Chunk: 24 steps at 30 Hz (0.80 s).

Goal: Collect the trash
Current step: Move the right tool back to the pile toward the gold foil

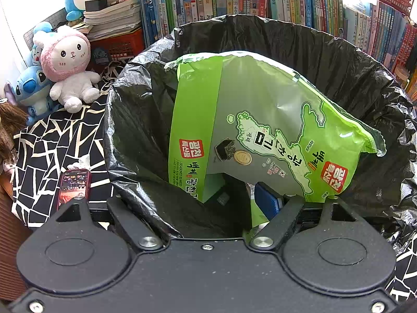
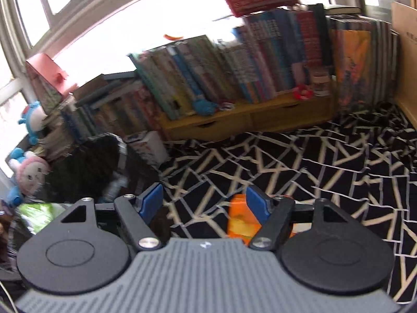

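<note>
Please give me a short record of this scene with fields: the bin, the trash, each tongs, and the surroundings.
bin: black bag, open at top
trash inside: green seaweed packet, leaning inside the bag
trash outside: orange packet on patterned cloth
left tongs: open, in the bag's mouth, gripping nothing
right tongs: open, empty, orange packet by one finger
surroundings: books, plush toys, phone

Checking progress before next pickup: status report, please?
Both grippers open, left gripper, right gripper. Green seaweed bag in bin liner. Orange wrapper ahead, unobstructed.
</note>
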Each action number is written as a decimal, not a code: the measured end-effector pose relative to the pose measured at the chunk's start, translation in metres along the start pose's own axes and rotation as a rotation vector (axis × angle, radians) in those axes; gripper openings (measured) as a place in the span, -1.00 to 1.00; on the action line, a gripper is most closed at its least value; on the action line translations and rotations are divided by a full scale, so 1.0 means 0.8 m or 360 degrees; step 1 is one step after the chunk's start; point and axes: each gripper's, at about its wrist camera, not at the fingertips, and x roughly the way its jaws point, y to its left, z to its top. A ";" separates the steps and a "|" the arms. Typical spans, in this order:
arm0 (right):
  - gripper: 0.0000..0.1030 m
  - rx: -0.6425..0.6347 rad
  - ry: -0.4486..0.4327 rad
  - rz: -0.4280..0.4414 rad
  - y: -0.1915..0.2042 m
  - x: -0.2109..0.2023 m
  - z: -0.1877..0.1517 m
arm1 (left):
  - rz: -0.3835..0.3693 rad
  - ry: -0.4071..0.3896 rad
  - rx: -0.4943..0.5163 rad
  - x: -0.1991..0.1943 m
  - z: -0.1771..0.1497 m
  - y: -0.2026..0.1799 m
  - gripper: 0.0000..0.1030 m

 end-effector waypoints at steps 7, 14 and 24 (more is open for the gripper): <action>0.56 -0.0067 0.0049 -0.0162 -0.019 0.023 -0.031 | 0.0000 -0.0001 -0.0001 0.000 0.000 0.000 0.56; 0.56 -0.0091 0.0199 -0.0280 -0.032 0.064 -0.068 | 0.0001 0.0002 0.0005 0.000 0.000 0.000 0.56; 0.57 -0.0066 0.0427 -0.0353 -0.042 0.131 -0.094 | 0.0011 0.0012 0.0023 0.000 0.001 -0.002 0.56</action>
